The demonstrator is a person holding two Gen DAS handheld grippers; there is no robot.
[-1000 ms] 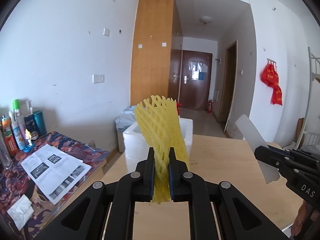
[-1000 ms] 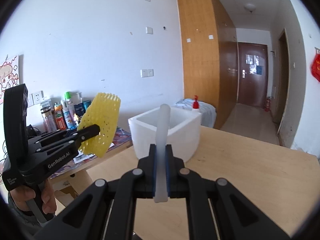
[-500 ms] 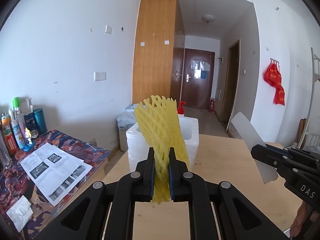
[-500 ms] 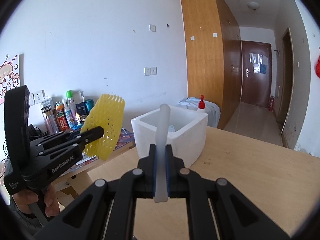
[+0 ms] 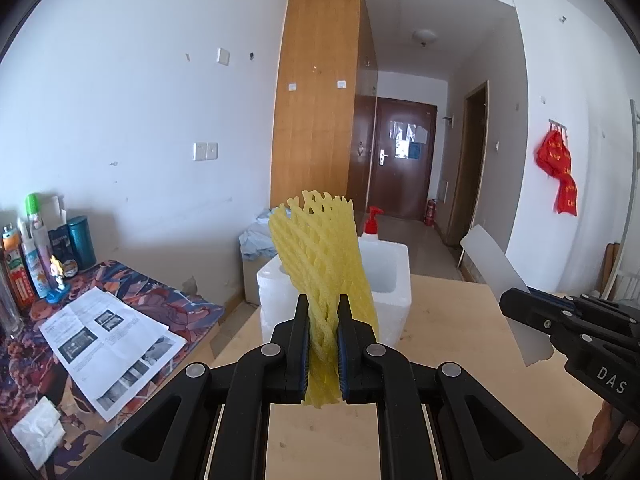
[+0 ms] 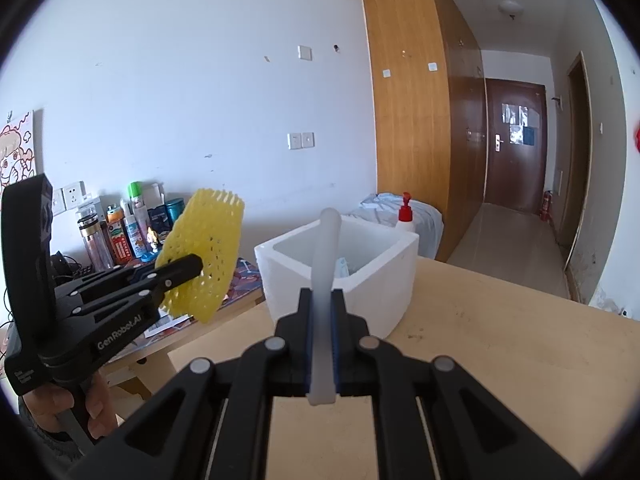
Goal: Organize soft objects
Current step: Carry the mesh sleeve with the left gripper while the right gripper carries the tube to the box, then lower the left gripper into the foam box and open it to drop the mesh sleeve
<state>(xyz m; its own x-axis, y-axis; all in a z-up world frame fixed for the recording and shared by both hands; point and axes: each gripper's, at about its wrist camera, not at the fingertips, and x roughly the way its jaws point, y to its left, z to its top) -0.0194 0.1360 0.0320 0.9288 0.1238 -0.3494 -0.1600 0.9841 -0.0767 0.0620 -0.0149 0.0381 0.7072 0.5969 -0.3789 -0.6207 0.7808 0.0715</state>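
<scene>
Left wrist view: left gripper (image 5: pixel 324 354) clamped on the yellow foam net (image 5: pixel 320 264), long axis upright w/ top leaning a bit left, in front of the white foam box (image 5: pixel 394 280) on the wooden table (image 5: pixel 452 344). Right gripper (image 6: pixel 322 344) is pinched on a thin white foam sheet (image 6: pixel 325 264), edge-on in its own view, standing up, tilted slightly right, before the box.

A yellow foam net sleeve (image 5: pixel 320 264), its open mesh fanned upward and its lower end bunched, is held upright in the air. Beside it a thin, translucent white foam sheet (image 5: pixel 506 292) stands tilted on edge. Beyond both, an open white foam box (image 6: pixel 340 276) sits on the counter (image 6: pixel 500 360), something pale inside.
</scene>
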